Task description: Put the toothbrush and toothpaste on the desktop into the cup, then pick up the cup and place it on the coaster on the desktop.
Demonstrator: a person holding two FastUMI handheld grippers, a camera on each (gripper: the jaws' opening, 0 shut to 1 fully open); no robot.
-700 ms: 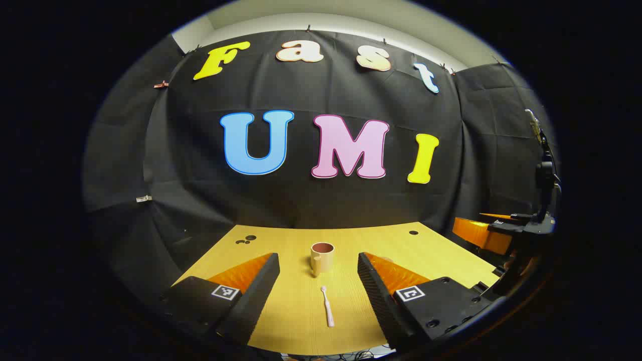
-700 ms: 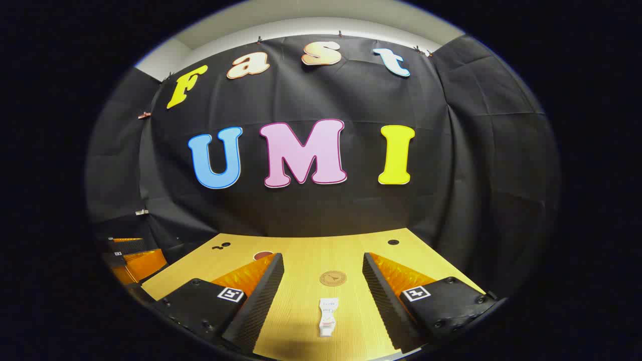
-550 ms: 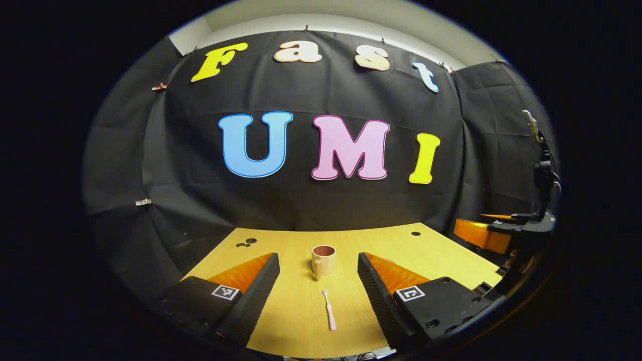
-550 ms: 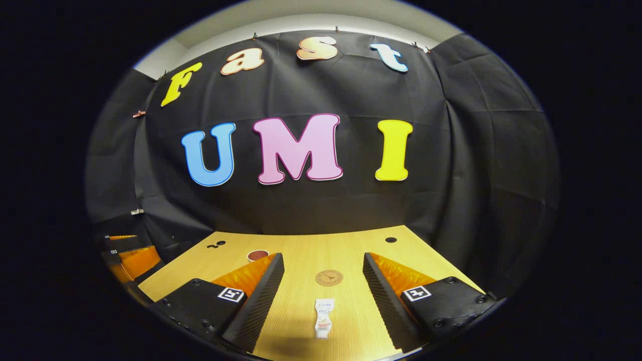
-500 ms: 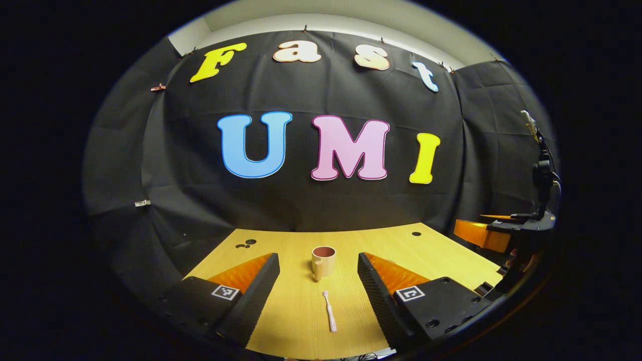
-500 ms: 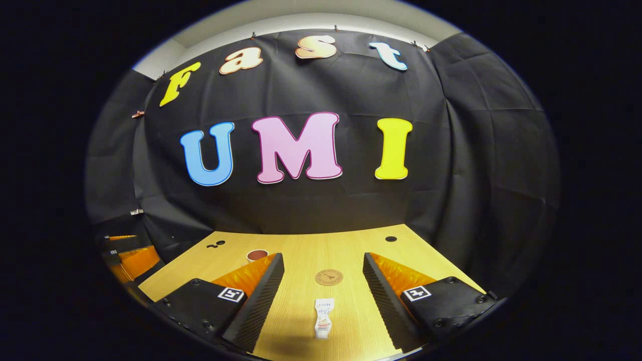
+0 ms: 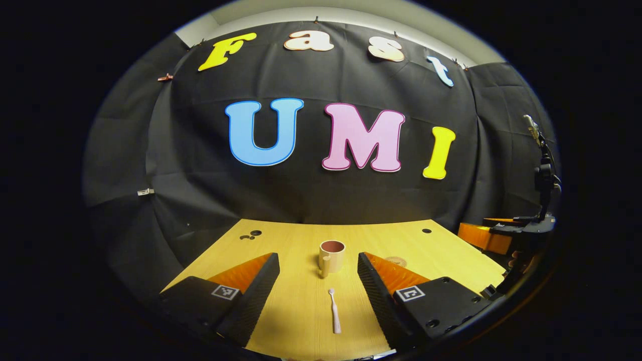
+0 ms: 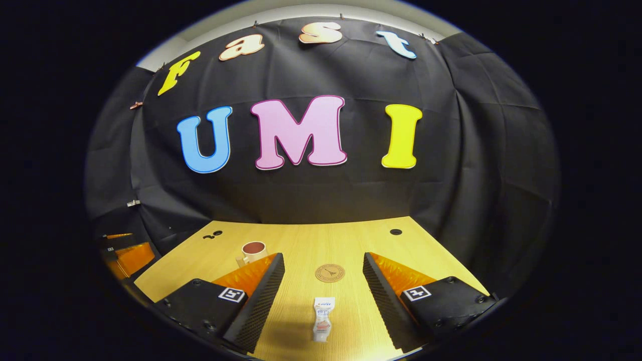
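Wooden tabletop (image 7: 296, 311) is carrying every item. Left tool (image 7: 318, 281) is gaping wide, empty, over the toothbrush (image 7: 334, 317), lying lengthwise, head toward the cup (image 7: 331, 255). Right tool (image 8: 323, 283) is likewise straddling the toothpaste (image 8: 322, 318), one end pointing at the coaster (image 8: 329, 273). Thin brush risks slipping sideways at closure.

I see a wooden bench (image 7: 301, 311) with small dark holes (image 8: 395, 231), and black cloth (image 8: 476, 150) hanging behind it.
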